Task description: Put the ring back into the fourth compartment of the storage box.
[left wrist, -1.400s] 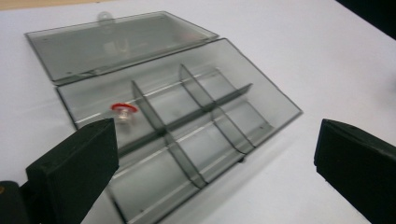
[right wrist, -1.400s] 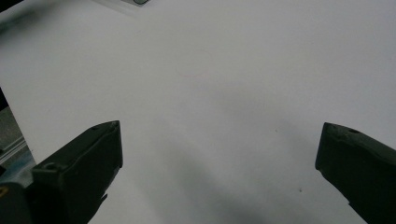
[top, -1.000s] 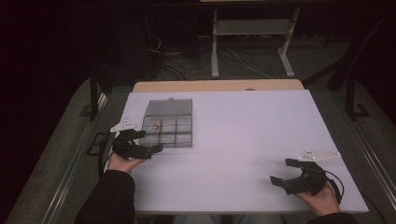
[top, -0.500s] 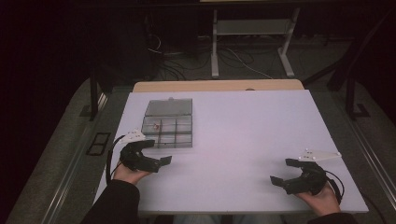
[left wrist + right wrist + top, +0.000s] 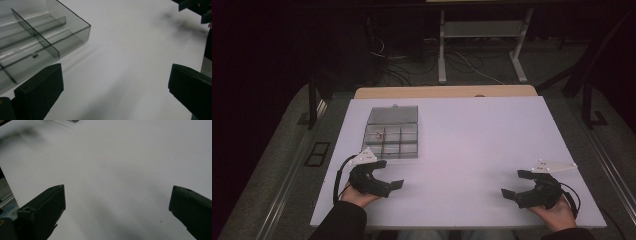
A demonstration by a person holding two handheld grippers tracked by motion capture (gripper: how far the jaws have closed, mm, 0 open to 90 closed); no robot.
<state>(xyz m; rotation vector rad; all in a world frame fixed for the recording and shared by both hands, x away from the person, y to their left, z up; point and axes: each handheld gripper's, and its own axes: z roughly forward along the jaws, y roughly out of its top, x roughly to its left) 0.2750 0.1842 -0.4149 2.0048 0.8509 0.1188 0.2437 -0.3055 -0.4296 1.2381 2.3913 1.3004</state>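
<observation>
A clear plastic compartment box (image 5: 392, 132) lies open on the white table (image 5: 472, 135), left of centre, with a small reddish item (image 5: 379, 134) in one cell. My left gripper (image 5: 388, 174) rests near the front left edge, just in front of the box, open and holding nothing. In the left gripper view the box's corner (image 5: 42, 37) sits at the upper left, beyond the wide-apart jaws. My right gripper (image 5: 518, 183) lies at the front right corner, open, with bare table between its jaws in the right gripper view.
Beyond the table's far edge a wooden strip (image 5: 444, 91) shows, then a dark floor with cables and a white metal stand (image 5: 482, 35). The right gripper (image 5: 197, 7) appears far off at the top right of the left gripper view.
My left gripper has drawn back from the box toward the front edge of the table and a little to the right. The right gripper has stayed put.
</observation>
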